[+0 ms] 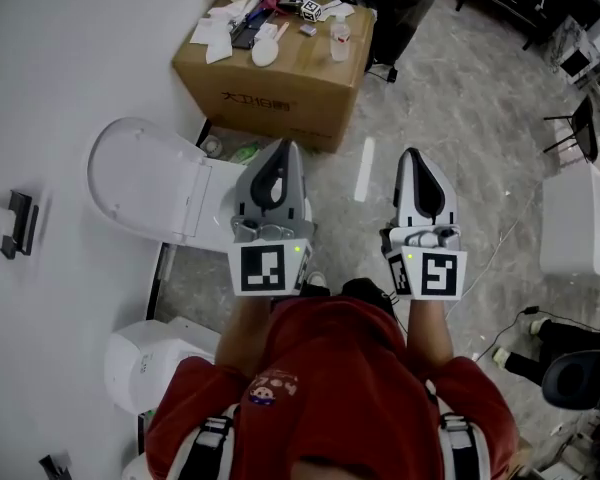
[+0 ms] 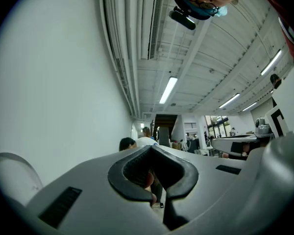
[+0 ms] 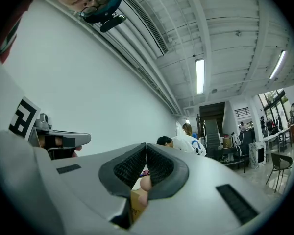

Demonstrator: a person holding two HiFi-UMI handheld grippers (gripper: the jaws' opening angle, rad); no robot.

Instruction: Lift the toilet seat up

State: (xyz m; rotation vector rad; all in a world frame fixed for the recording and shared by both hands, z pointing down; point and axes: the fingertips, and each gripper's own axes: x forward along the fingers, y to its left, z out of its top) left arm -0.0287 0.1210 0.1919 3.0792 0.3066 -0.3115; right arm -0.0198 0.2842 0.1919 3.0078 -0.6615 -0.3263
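White toilet seat (image 1: 140,180), oval, at the left of the head view, close against the white wall (image 1: 60,68). Just to its right, not touching it, left gripper (image 1: 285,150), jaws pressed together, nothing between them. Alongside, over grey floor (image 1: 460,98), right gripper (image 1: 412,156), jaws likewise together and empty. Beyond both tips, cardboard box (image 1: 280,93), top strewn with papers and a small bottle (image 1: 339,38). Nearest the camera, red shirt (image 1: 330,368).

toilet (image 1: 145,180) left, box (image 1: 280,93) ahead (clutter (image 1: 265,30) atop)
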